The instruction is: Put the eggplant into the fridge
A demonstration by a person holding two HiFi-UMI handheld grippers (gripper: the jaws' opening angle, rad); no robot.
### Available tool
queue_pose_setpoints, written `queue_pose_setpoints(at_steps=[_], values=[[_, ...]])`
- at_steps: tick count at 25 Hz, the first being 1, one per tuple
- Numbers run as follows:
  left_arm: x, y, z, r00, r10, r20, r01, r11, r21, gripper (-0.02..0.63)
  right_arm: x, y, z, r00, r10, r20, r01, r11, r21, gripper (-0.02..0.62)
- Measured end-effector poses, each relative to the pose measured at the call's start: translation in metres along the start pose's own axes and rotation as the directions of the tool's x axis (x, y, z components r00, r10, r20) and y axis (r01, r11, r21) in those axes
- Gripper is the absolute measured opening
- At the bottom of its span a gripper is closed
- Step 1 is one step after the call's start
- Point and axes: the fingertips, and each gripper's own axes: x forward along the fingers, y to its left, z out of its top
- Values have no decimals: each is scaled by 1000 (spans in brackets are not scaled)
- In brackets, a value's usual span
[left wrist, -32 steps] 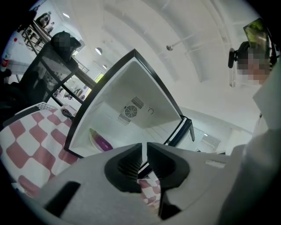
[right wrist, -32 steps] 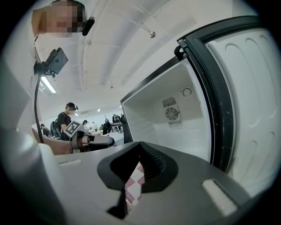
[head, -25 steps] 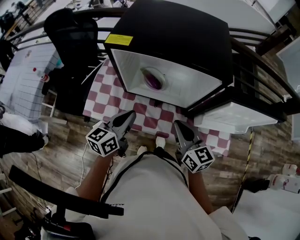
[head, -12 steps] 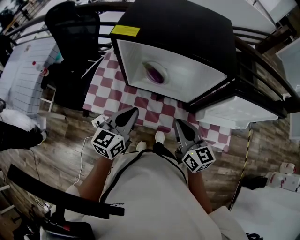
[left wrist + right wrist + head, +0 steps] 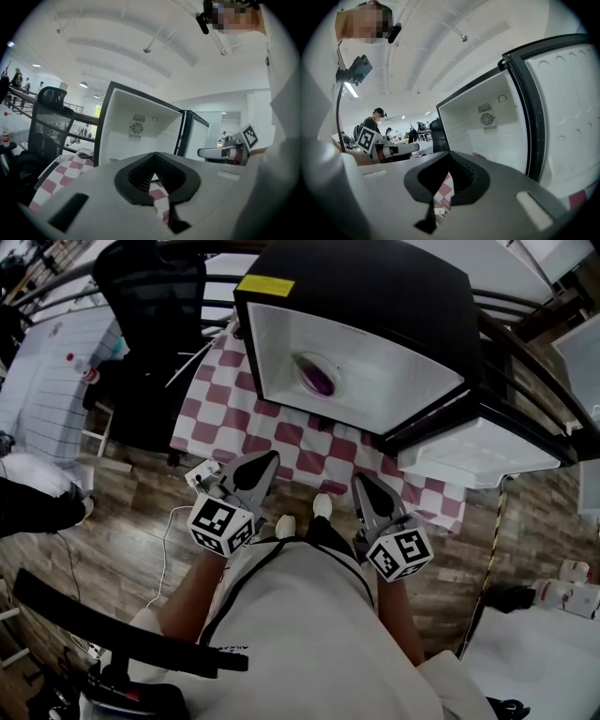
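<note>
The purple eggplant (image 5: pixel 319 379) lies on a pale dish inside the open fridge (image 5: pixel 375 296), a small black box with a white interior standing on the checkered table (image 5: pixel 234 418). Its door (image 5: pixel 478 451) hangs open to the right. My left gripper (image 5: pixel 267 460) and right gripper (image 5: pixel 361 482) are held close to my body, short of the table's near edge, both shut and empty. In the left gripper view the fridge (image 5: pixel 136 126) is ahead, beyond the shut jaws. In the right gripper view its white interior (image 5: pixel 487 126) and door (image 5: pixel 567 117) fill the right side.
A black office chair (image 5: pixel 150 296) stands left of the table. A dark railing (image 5: pixel 525 352) runs behind the fridge. A cable trails on the wooden floor (image 5: pixel 112 521) at the left. People stand far off in the right gripper view.
Both grippers have drawn back a little from the table towards my body. The left gripper has rolled, turning its marker cube. The eggplant stays inside the fridge.
</note>
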Motion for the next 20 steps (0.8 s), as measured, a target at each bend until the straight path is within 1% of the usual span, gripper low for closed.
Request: queue_pose_setpoints(at_steps=[7, 14, 20], values=[[-9, 0, -5, 1000, -8, 1, 8, 1000, -19, 7, -8, 5, -2, 1000, -24, 13, 24, 1000, 1, 6], [-7, -2, -9, 999, -30, 17, 31, 996, -88, 8, -11, 9, -8, 999, -37, 3, 37, 999, 1, 6], [-3, -4, -11, 999, -37, 4, 37, 997, -68, 7, -10, 9, -9, 999, -33, 2, 33, 999, 3, 6]])
